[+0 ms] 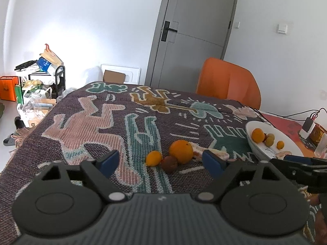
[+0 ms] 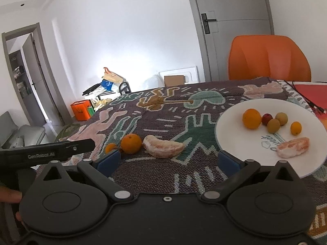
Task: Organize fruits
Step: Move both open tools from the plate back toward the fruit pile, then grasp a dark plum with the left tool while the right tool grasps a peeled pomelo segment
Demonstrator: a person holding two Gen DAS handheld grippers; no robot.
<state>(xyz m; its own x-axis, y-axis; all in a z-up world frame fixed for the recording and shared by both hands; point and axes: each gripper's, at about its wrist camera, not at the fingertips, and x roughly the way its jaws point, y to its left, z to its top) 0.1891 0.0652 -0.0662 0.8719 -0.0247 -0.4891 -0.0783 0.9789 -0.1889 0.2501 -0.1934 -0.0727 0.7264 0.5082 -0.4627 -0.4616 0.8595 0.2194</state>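
Both our grippers, left gripper [image 1: 161, 161] and right gripper [image 2: 167, 160], stand spread, holding nothing. Ahead on the patterned cloth [image 2: 159, 169] we see a pomelo wedge [image 2: 162, 146] lying lengthwise left-to-right beside the white plate [image 2: 231, 130].

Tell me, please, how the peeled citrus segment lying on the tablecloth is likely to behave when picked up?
The peeled citrus segment looks soft and membrane-thin, so it would probably squash or tear under firm pressure. Its curved wedge shape lies flat, so rolling seems unlikely.
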